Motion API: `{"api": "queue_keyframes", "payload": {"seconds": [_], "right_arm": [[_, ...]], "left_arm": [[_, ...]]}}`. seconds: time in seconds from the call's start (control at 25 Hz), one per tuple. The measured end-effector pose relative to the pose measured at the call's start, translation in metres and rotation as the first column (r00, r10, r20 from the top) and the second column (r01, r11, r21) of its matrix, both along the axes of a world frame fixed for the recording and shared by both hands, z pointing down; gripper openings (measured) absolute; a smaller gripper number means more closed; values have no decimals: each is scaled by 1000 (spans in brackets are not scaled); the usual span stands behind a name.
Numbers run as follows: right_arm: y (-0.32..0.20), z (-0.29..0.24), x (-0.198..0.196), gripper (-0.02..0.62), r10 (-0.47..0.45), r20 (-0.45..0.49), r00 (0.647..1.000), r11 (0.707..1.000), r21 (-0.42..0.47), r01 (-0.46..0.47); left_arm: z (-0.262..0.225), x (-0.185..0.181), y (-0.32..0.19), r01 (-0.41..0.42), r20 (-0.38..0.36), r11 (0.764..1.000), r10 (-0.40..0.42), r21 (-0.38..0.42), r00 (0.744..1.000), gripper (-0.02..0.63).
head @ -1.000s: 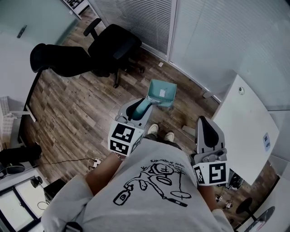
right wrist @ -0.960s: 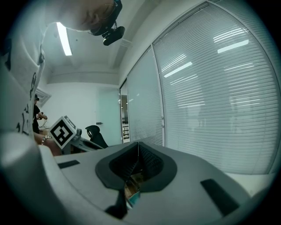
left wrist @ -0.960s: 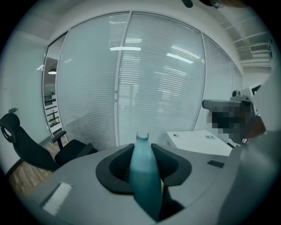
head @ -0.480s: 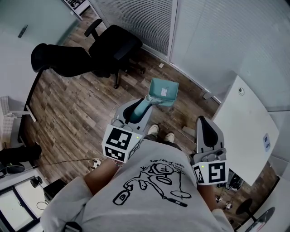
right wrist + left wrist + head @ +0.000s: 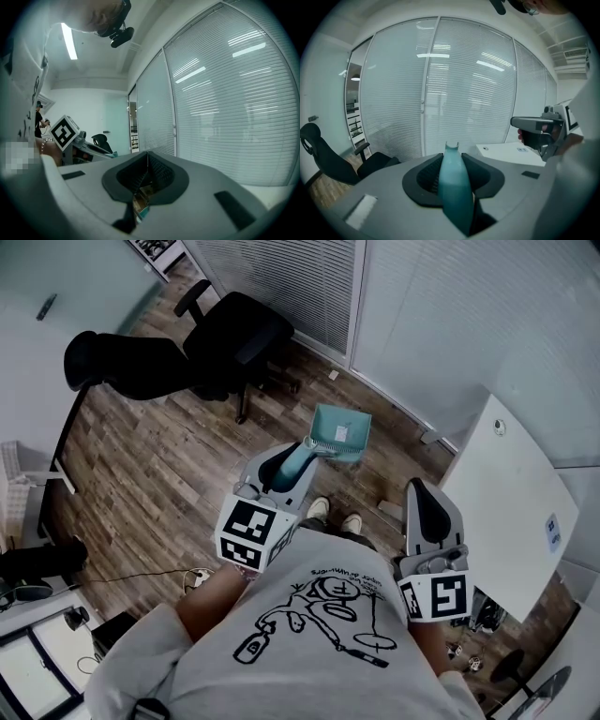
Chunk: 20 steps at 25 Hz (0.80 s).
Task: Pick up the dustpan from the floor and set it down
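A teal dustpan hangs out over the wood floor ahead of the person's shoes. Its handle runs back between the jaws of my left gripper, which is shut on it. In the left gripper view the handle's notched end sticks up past the left gripper, and the pan itself is hidden. My right gripper is held beside the body at the right, apart from the dustpan. In the right gripper view the right gripper has its jaws closed together with nothing between them.
A black office chair stands on the floor at the upper left. A white table is close on the right. Glass walls with blinds run behind the dustpan. Cables and a power strip lie on the floor at the lower left.
My left gripper has shifted slightly and the dustpan's pan has swung a little to the right. The right gripper has not moved.
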State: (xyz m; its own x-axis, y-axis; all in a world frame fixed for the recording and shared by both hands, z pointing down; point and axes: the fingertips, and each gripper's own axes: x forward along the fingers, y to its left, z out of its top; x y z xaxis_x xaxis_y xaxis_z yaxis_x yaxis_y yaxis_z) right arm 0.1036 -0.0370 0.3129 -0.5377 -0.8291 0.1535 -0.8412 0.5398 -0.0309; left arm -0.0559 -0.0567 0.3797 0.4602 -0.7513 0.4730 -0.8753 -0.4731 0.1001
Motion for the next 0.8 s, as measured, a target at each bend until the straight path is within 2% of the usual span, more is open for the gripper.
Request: {"api": "queue_keyframes", "payload": {"seconds": [0.4,0.8], "right_arm": [[-4,1,0,5,9,-4,1000,1000,-2,-9],[-4,4,1,4,15,-7,1000,1000,-7,-15]], "left_arm": [[20,-4,-9,-2,1,1000,2,-6,1000,118],[59,-5,-16,-13,39,1000,14,-22,999,118]]}}
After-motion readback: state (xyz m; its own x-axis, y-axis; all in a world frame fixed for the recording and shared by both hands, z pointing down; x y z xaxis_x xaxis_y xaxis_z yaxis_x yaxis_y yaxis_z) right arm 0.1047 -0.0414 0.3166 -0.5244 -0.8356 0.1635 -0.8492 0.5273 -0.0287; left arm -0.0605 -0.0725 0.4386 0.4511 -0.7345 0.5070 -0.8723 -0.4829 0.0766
